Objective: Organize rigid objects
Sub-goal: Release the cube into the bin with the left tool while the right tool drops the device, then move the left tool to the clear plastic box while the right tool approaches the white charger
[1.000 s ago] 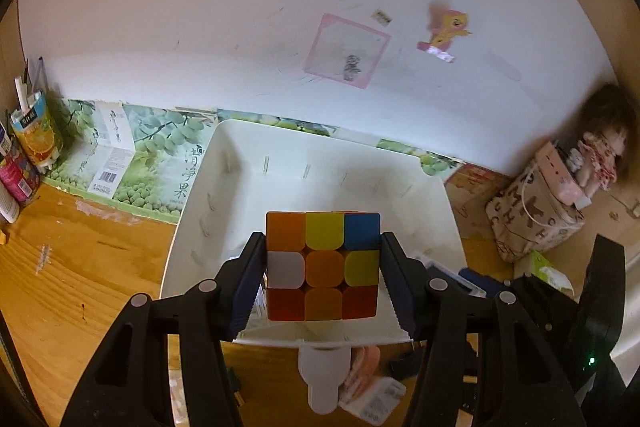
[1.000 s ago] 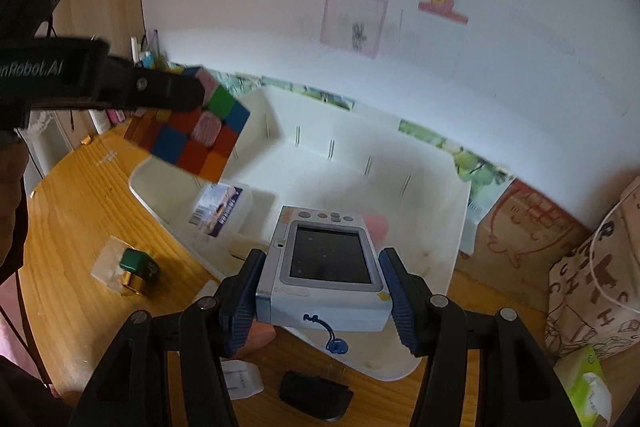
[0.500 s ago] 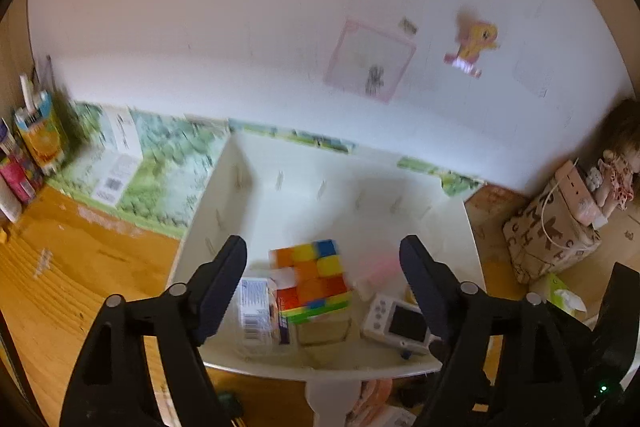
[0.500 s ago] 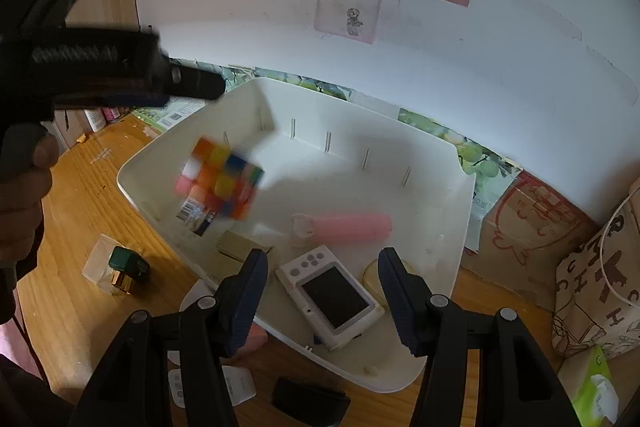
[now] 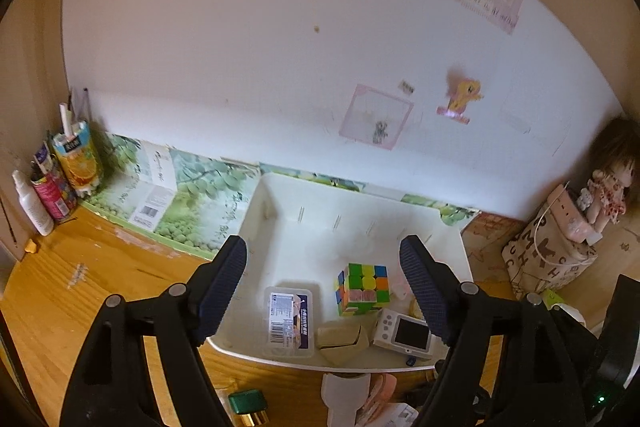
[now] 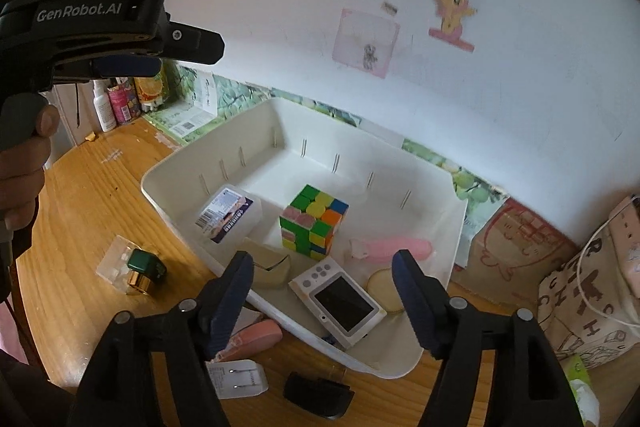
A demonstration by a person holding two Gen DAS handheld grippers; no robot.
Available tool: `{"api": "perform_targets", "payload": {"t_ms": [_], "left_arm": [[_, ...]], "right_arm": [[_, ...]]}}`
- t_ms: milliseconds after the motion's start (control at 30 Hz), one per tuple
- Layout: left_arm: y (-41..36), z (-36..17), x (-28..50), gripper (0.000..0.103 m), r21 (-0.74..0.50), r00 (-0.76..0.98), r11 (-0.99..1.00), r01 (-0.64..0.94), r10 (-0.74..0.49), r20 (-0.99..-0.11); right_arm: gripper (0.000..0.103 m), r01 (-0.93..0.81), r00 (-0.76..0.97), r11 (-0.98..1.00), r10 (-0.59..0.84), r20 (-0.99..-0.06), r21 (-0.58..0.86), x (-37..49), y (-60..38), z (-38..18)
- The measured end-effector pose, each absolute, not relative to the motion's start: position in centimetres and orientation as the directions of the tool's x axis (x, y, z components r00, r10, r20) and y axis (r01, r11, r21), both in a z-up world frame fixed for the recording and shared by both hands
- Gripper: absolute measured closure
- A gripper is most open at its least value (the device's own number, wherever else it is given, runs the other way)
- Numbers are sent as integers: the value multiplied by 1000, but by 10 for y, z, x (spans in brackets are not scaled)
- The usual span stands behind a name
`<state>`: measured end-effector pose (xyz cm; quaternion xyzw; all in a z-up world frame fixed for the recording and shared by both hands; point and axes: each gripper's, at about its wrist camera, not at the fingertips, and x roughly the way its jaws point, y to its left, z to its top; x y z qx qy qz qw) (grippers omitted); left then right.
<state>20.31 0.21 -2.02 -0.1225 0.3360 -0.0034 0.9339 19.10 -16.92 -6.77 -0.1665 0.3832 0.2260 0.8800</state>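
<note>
Cube (image 6: 313,221) sits in bin (image 6: 432,361) beside camera (image 6: 338,302) (both tools empty, right (image 6: 322,299) widening)

hidden: right finger (image 5: 424,291) covers the camera's (image 5: 404,331) right edge | cut off: green-capped bottle (image 5: 248,405) at bottom edge | unreadable: clear box (image 6: 228,213) label print
</note>
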Motion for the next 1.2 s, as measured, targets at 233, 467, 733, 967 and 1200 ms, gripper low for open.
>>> {"api": "perform_targets", "payload": {"t_ms": [233, 467, 733, 967, 1200], "left_arm": [[11, 4, 170, 21, -233, 813, 968, -93, -62, -579], [23, 25, 125, 19, -226, 847, 966, -126, -14, -532], [33, 28, 80, 19, -211, 849, 961, -177, 41, -526], [37, 13, 55, 19, -183, 813, 958, -220, 77, -577], [38, -9, 33, 19, -110, 760, 965, -238, 115, -640]], "right_arm": [[24, -504, 662, 851, 271, -699, -148, 169, -170, -43], [23, -467, 710, 874, 278, -647, -137, 139, -178, -18], [23, -437, 702, 897, 296, -647, -64, 108, -189, -14], [23, -417, 673, 909, 306, -673, -4, 77, -195, -27], [23, -402, 622, 914, 321, -715, 60, 48, -200, -44]]}}
